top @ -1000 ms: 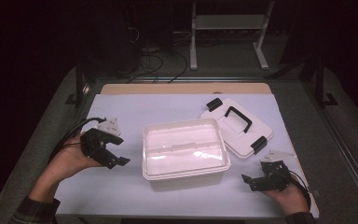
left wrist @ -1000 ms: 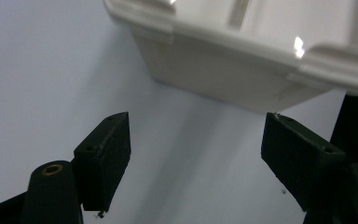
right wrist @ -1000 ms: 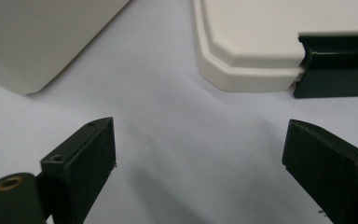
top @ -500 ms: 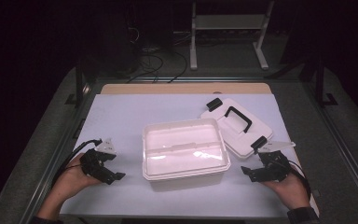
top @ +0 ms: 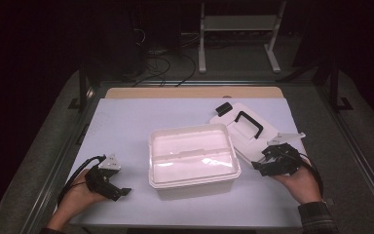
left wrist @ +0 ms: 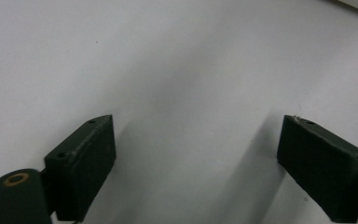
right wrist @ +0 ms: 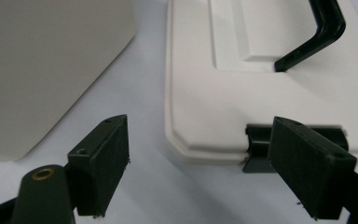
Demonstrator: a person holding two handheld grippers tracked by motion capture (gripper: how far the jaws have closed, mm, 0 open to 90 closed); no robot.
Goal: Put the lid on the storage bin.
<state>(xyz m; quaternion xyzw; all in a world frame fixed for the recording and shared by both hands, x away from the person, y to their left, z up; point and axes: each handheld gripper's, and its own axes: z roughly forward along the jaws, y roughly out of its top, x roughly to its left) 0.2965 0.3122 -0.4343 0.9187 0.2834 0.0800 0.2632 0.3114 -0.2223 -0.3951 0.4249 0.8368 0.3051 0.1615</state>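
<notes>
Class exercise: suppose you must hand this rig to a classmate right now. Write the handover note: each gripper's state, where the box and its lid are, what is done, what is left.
Left gripper: jaws open, just been opening, nothing between them, low over bare table left of the box.
Right gripper: jaws open, just been closing a little, nothing gripped; it points at the near edge of the lid, by its black latch.
Box: open, mid-table, looks empty.
Lid: flat on the table to the box's right, handle up.
Done: lid is off.
Left, probably: grasp the lid and fit it on the box.
</notes>
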